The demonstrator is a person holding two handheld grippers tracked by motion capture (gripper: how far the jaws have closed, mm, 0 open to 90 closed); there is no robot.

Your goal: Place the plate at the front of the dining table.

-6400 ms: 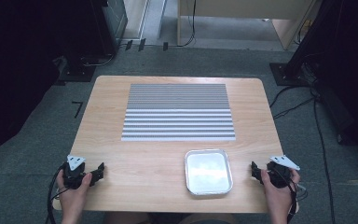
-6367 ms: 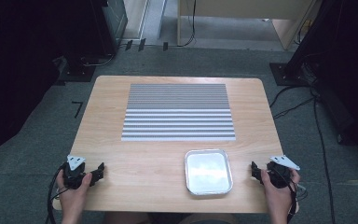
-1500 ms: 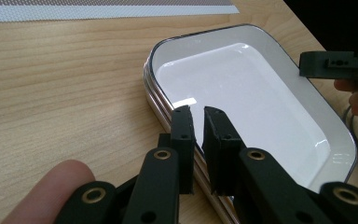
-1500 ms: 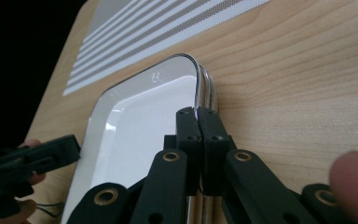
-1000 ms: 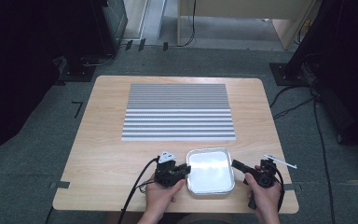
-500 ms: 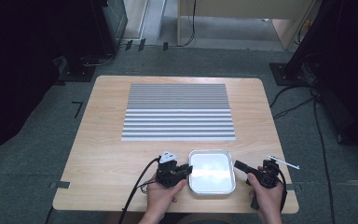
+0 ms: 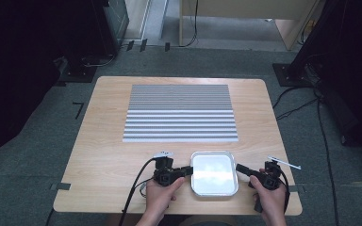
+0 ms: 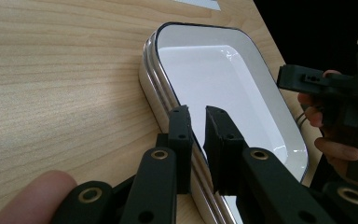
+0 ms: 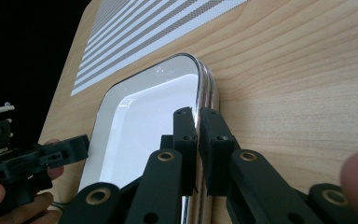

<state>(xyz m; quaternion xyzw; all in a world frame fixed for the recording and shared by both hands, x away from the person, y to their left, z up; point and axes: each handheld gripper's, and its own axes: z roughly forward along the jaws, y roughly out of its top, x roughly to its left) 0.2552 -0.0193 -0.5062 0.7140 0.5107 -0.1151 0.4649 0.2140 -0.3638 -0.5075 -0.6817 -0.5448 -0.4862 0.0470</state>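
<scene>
Item: white enamel tray (image 7: 214, 173), shallow, rounded corners, dark rim, empty. Place: lower centre of the high view, on the near part of the wooden table (image 7: 108, 141), flat on the top, a little below the striped mat (image 7: 181, 113) and apart from it.

Left gripper (image 7: 187, 170): at the tray's left rim in the high view. In the left gripper view the two black jaws straddle the rim (image 8: 196, 151), one outside the wall and one over the basin. The jaws have just been closing on the rim; a thin gap seems to remain at the inner jaw, so the grip reads as near complete rather than tight.

Right gripper (image 7: 239, 168): at the tray's right rim in the high view. In the right gripper view the jaws stand almost together with the rim (image 9: 198, 140) pinched between them; this side looks clamped.

Hands: left hand (image 7: 159, 195) and right hand (image 7: 268, 200) enter from the bottom edge of the high view, one behind each gripper.

Step in hand, as judged: securing a two-sided hold on the tray, one gripper per long side.

Next move, as judged: finish the left pinch, then raise both sides together and level, since an uneven lift would tilt the tray or let a rim slip from the narrow jaws. Destination probably the striped mat, unconfirmed.
</scene>
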